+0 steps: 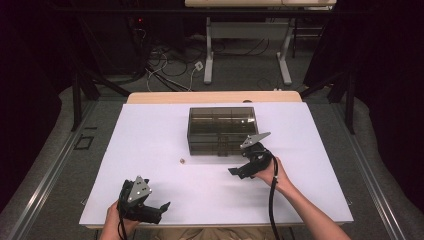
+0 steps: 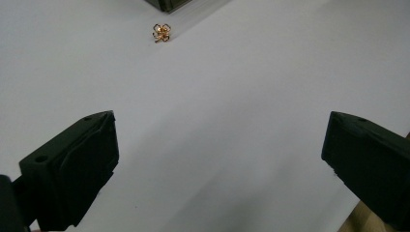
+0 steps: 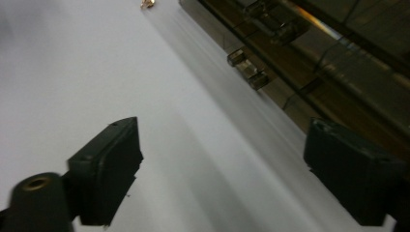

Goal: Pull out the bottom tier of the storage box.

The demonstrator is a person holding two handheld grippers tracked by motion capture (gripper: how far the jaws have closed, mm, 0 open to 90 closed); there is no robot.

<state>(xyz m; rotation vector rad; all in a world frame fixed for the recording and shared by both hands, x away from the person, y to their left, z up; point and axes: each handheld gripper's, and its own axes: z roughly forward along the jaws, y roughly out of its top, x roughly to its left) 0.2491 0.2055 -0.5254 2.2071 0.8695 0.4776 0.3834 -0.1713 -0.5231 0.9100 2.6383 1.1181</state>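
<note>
Both my grippers gape wide, empty. Gold clover charm (image 2: 162, 32) mid-tabletop before smoked box (image 1: 222, 131): tiny, light, stiff, slippery; pinch its edges.

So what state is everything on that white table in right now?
Smoky transparent plastic drawer box: drawers shut, upright.
Small gold clover-shaped charm: lying loose on the table, untouched, just clear of the box.
Left gripper: open, empty.
Right gripper: open, empty, beside the box front.
</note>
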